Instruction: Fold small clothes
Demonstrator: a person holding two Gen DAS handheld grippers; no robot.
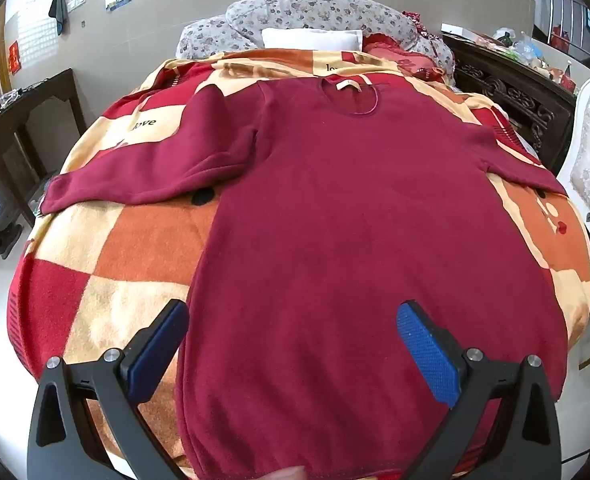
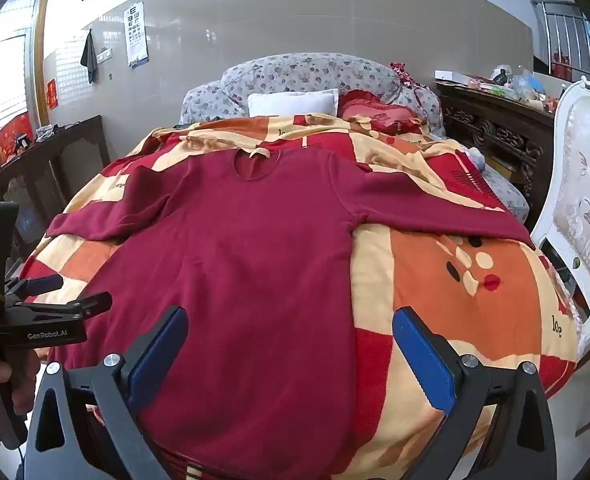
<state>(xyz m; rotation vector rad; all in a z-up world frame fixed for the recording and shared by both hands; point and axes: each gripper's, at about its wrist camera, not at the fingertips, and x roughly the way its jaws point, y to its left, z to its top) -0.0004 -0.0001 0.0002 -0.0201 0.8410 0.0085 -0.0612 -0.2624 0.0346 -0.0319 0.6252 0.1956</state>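
A dark red long-sleeved top (image 1: 355,220) lies flat on the bed, neck away from me, both sleeves spread out to the sides. My left gripper (image 1: 291,344) is open and empty, hovering over the top's lower left hem. In the right wrist view the same top (image 2: 247,264) lies left of centre. My right gripper (image 2: 289,348) is open and empty above the top's lower right edge. The left gripper's body (image 2: 47,320) shows at the left edge of the right wrist view.
The bed has a red, orange and cream checked blanket (image 1: 135,248), with pillows (image 1: 311,38) at the head. A dark wooden cabinet (image 1: 511,92) stands to the right, a white ornate chair (image 2: 583,208) nearer right, and a dark side table (image 1: 23,120) on the left.
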